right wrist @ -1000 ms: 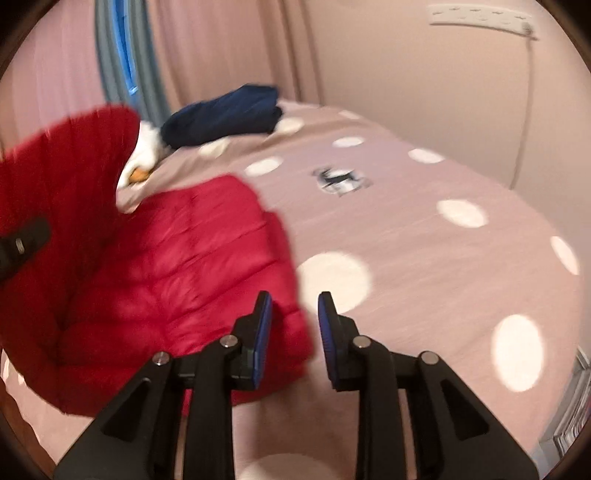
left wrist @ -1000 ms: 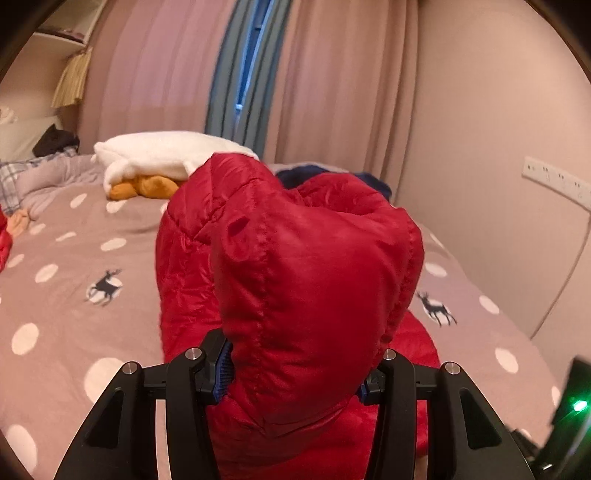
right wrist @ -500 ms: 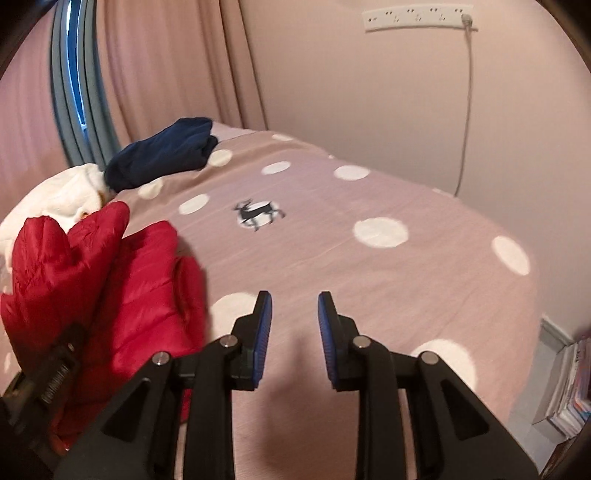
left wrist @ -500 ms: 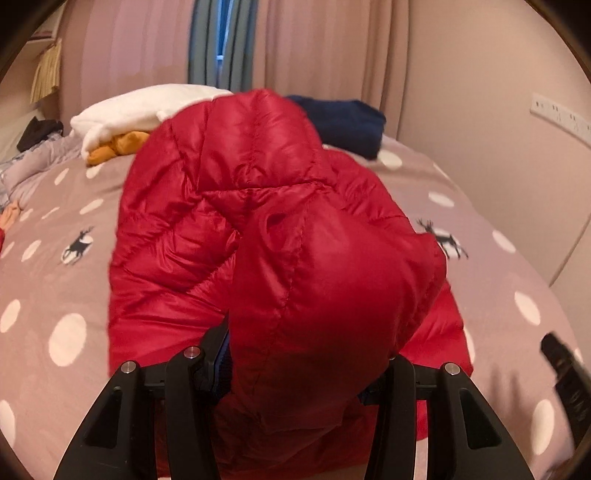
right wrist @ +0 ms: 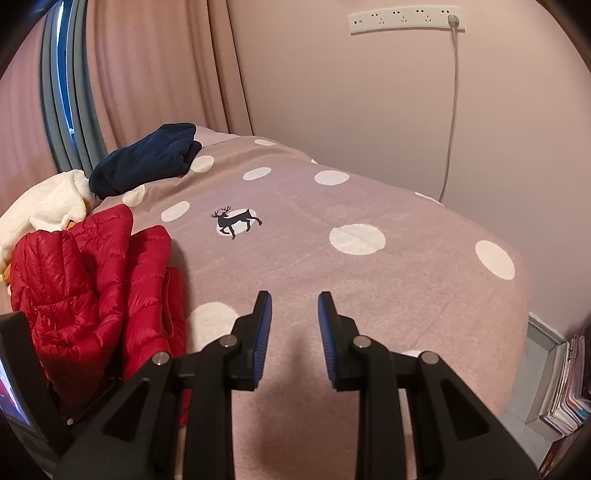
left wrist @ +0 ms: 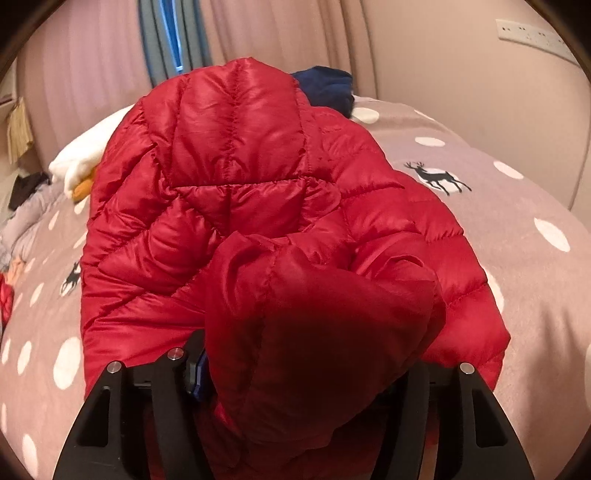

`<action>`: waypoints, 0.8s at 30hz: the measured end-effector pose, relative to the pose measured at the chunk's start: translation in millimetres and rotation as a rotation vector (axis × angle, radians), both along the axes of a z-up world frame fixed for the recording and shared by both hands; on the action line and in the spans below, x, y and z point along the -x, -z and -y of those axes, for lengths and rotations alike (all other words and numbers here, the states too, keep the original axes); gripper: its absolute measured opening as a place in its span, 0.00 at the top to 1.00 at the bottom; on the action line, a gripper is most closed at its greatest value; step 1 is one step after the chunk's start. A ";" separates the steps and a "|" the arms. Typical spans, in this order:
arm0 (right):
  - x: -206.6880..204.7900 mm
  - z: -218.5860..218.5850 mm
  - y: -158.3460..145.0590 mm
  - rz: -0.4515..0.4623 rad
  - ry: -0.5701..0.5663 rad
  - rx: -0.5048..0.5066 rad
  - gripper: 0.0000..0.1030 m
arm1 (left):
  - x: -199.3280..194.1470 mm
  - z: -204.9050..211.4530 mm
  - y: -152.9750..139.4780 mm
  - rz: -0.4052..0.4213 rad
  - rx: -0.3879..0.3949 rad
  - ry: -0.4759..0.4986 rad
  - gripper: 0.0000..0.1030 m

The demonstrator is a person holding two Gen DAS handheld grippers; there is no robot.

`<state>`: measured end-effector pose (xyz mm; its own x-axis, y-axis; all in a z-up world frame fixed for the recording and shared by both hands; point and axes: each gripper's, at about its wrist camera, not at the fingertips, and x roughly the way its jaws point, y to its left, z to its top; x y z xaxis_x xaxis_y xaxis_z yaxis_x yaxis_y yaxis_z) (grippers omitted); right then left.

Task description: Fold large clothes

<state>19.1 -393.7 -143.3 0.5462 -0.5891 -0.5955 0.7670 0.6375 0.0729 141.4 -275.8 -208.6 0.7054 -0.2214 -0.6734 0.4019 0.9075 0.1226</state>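
A red down jacket [left wrist: 236, 155] lies bunched on the spotted mauve bed cover [left wrist: 517, 266], hood towards the far end. A folded-over part of it fills the space between the fingers of my left gripper [left wrist: 306, 369]. Those jaws are opening, and the puffy fabric still touches the blue left pad [left wrist: 198, 374]; the right pad is hidden behind cloth. In the right wrist view the jacket [right wrist: 85, 280] sits at the left. My right gripper [right wrist: 294, 306] hovers over bare bed cover [right wrist: 388, 295] to its right, open by a narrow gap with nothing in it.
A folded navy garment [right wrist: 147, 158] and a white fleece bundle [right wrist: 44, 206] lie at the far end by the curtains. A power strip [right wrist: 406, 16] with a cable hangs on the wall. Books [right wrist: 565, 391] stand on the floor past the bed's right edge.
My left gripper came down with the held fold, the jacket settled flatter on the bed, and its fingers spread wider. My right gripper swung right, away from the jacket.
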 end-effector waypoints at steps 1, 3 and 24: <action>-0.6 -0.7 0.1 -0.003 0.001 0.003 0.74 | 0.2 0.0 0.1 -0.002 0.001 0.003 0.40; -1.2 -2.4 -0.3 -0.006 0.004 0.015 0.74 | -0.1 -0.1 0.8 0.001 -0.005 0.010 0.40; 12.4 -8.9 -33.3 0.051 0.018 -0.004 0.67 | 63.3 -83.2 -87.2 -0.084 0.281 0.159 0.32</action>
